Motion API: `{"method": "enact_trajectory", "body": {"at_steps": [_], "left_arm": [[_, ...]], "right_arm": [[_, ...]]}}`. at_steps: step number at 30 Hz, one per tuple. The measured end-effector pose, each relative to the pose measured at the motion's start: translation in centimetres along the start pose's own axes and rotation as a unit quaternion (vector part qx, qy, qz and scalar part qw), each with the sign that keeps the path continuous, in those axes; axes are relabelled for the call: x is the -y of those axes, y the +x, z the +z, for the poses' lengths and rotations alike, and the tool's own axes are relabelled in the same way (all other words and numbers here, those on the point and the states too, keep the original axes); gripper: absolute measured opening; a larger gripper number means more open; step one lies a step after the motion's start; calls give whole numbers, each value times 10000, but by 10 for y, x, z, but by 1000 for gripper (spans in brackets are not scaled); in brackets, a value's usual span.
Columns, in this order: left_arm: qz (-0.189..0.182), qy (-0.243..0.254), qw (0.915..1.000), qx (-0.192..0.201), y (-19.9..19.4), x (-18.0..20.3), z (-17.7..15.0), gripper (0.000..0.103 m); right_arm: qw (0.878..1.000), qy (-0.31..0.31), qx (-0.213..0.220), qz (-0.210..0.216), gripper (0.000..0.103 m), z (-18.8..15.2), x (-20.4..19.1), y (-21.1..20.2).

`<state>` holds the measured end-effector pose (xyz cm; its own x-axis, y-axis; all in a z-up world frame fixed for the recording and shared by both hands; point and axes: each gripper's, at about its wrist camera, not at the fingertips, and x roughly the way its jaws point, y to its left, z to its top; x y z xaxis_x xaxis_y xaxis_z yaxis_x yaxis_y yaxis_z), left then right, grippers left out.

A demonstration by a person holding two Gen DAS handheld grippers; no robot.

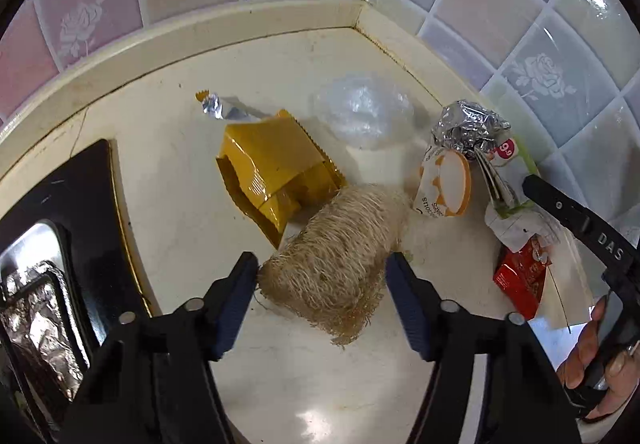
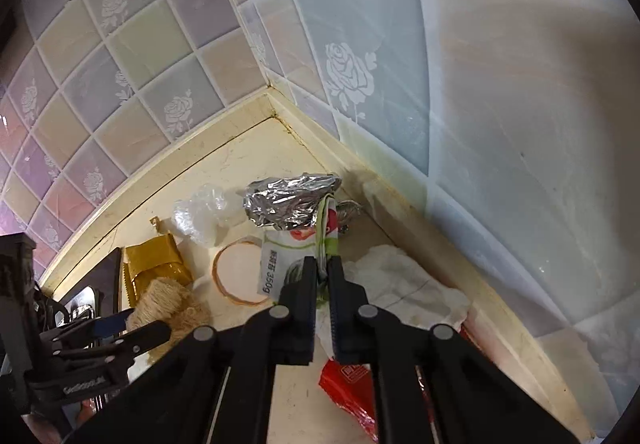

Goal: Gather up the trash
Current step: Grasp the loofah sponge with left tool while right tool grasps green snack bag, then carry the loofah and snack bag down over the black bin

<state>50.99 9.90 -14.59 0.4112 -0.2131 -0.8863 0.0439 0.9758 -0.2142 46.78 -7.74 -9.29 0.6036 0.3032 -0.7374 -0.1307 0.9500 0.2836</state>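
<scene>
Two claws were working the corner pile at once. The left claw (image 1: 322, 270) sat around the fibrous loofah scrubber (image 1: 334, 264), pads at either flank and about touching the fibres, but not visibly squeezing, so I'd call it still released. The right claw (image 2: 322, 272) was clenched on the upper edge of the white-and-green food pouch (image 2: 280, 264), which lay by the right-hand wall with the crumpled foil ball (image 2: 290, 203) resting against its far end. Remaining trash on the surface (image 1: 192, 203): yellow wrapper (image 1: 276, 167) touching the scrubber's far side, clear plastic wad (image 1: 362, 115) nearer the corner, round orange-rimmed lid (image 1: 450, 185) between scrubber and pouch, red packet (image 1: 518, 280) and a white paper towel (image 2: 404, 284) under the right claw. My read for doing it well: close the left on the scrubber's middle rather than its frayed end, and firmly, since it looked springy and would probably compress before it held. Lift it straight up so the yellow wrapper wasn't dragged along. The right's hold was thin, just a pinch on the pouch edge, so raise slowly; the foil ball might roll off or the pouch might slip. No bin was in either view, so I couldn't tell where the load should go.
</scene>
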Motion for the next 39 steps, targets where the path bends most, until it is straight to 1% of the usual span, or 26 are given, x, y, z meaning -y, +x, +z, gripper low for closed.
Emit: {"method": "enact_trajectory", "body": {"at_steps": [1,2,3,6,7,8,11,15,19,24,28,35,39], "left_arm": [[-8,-30,10000,70,-2,0,-1,57],[-40,-50,9999,151,-6,1,-2,54],[-45,-74,9998,205,-9,2,-2,48],[-25,-97,9994,319,-21,5,-6,40],[23,-75,9993,374,-26,7,-7,27],[19,-73,9992,404,-31,8,-10,20],[-12,-131,9987,496,-53,9,-20,20],[-69,-3,9973,732,-96,19,-38,20],[-108,202,9950,975,-146,30,-65,20],[-180,542,9897,1312,-214,48,-116,20],[-278,776,9859,1459,-260,61,-164,20],[-419,1057,9817,1528,-313,75,-248,20],[-410,1133,9806,1546,-324,76,-294,20]], "right_arm": [[10000,-52,49,24,5,-1,-1,-3],[9999,-93,88,60,5,-2,-2,-7],[9998,-124,130,93,4,-3,-3,-11],[9993,-209,230,191,4,-6,-6,-26],[9991,-246,267,217,4,-8,-8,-33],[9989,-267,308,246,4,-9,-9,-40],[9980,-339,419,344,4,-13,-14,-64],[9968,-381,541,437,4,-23,-20,-101],[9952,-454,639,582,4,-39,-21,-142],[9920,-576,754,828,4,-72,-20,-196],[9895,-677,782,1006,4,-108,-28,-238],[9859,-688,716,1344,4,-177,-40,-287],[9856,-670,637,1417,4,-218,-36,-298]]}}
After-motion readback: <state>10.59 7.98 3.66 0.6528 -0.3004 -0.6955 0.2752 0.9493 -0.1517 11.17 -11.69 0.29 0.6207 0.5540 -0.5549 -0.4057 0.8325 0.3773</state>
